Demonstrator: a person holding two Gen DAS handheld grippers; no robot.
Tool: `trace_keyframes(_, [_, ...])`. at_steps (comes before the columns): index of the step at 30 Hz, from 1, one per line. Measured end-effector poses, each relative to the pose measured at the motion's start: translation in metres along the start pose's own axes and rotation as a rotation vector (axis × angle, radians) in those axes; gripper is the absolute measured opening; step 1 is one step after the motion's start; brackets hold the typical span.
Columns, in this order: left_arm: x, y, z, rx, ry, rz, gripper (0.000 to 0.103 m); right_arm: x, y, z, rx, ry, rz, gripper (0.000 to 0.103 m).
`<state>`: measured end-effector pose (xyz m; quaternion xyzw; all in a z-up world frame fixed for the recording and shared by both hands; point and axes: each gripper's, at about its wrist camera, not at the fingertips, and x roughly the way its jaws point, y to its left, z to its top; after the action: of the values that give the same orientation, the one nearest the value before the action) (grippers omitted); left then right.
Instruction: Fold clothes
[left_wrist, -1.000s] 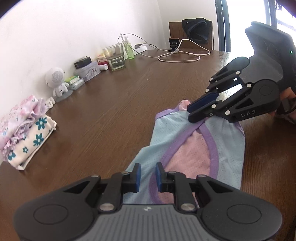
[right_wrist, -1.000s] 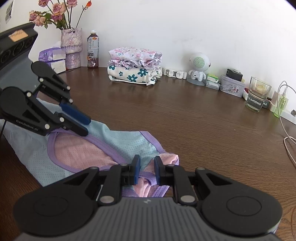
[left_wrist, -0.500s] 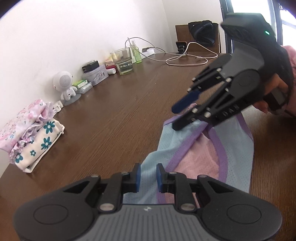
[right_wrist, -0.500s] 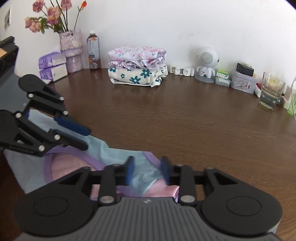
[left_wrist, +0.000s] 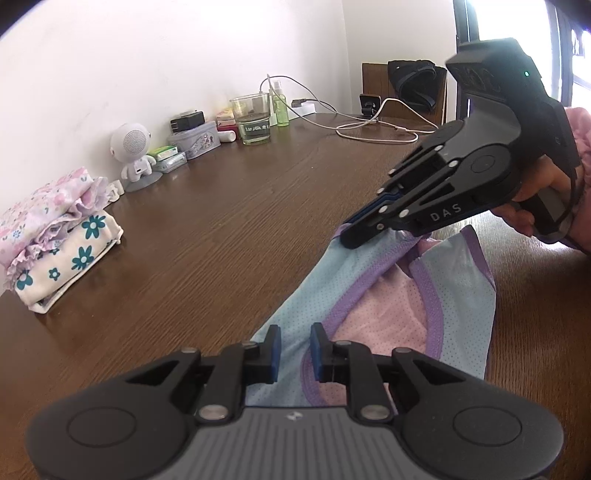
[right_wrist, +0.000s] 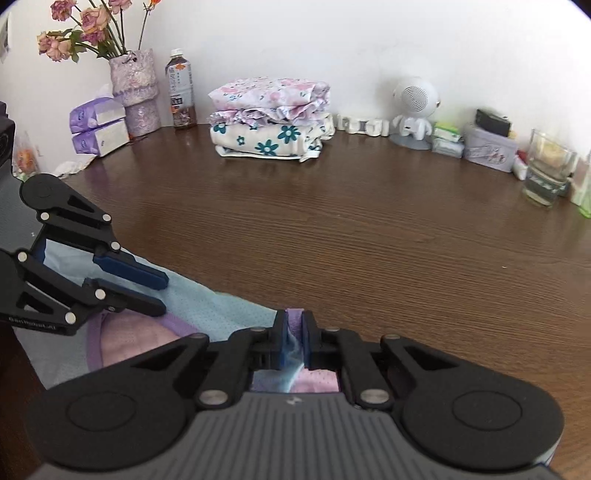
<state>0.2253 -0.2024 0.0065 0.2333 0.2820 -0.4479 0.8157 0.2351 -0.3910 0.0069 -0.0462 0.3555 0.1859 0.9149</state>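
A light blue mesh garment (left_wrist: 458, 295) with purple trim and a pink inner side lies crumpled on the brown table (left_wrist: 221, 221). My right gripper (left_wrist: 349, 236), held by a hand, is shut on the garment's far purple edge. In the right wrist view a fold of the garment (right_wrist: 221, 314) is pinched between that gripper's (right_wrist: 294, 332) pads. My left gripper (left_wrist: 295, 350) is open over the near end of the garment, with cloth showing in the gap. From the right wrist view the left gripper (right_wrist: 162, 295) has its fingers apart just above the blue cloth.
A stack of folded floral clothes (right_wrist: 269, 118) sits by the wall. Along the wall stand a white robot-shaped speaker (right_wrist: 413, 107), small boxes, a glass (right_wrist: 546, 173), a bottle (right_wrist: 181, 96), a flower vase (right_wrist: 136, 96) and tissue packs (right_wrist: 99, 125). White cables (left_wrist: 369, 125) lie at the far end.
My right gripper opened wide half a second ago and has now shut on the garment's purple edge. The left gripper kept its gap and stayed over the near end.
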Motion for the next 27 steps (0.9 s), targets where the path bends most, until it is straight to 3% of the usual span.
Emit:
trace_keyframes(7, [-0.005, 0.001, -0.001, -0.012, -0.005, -0.005, 0.017, -0.006, 0.000, -0.009, 0.010, 0.003, -0.035, 0.007])
trace_keyframes(12, [-0.019, 0.005, -0.002, -0.021, -0.035, 0.016, 0.017, -0.037, 0.001, -0.008, 0.055, -0.110, -0.066, 0.010])
trace_keyframes(15, [-0.021, 0.008, -0.004, -0.029, -0.025, 0.023, 0.017, -0.047, 0.010, -0.013, 0.040, -0.125, -0.043, 0.010])
trace_keyframes(23, [-0.017, 0.016, -0.016, -0.067, 0.003, -0.006, 0.017, -0.026, 0.028, -0.035, 0.025, -0.058, -0.082, 0.011])
trace_keyframes(27, [-0.025, 0.016, -0.015, -0.075, -0.007, -0.008, 0.018, -0.029, 0.030, -0.042, 0.030, -0.076, -0.087, 0.011])
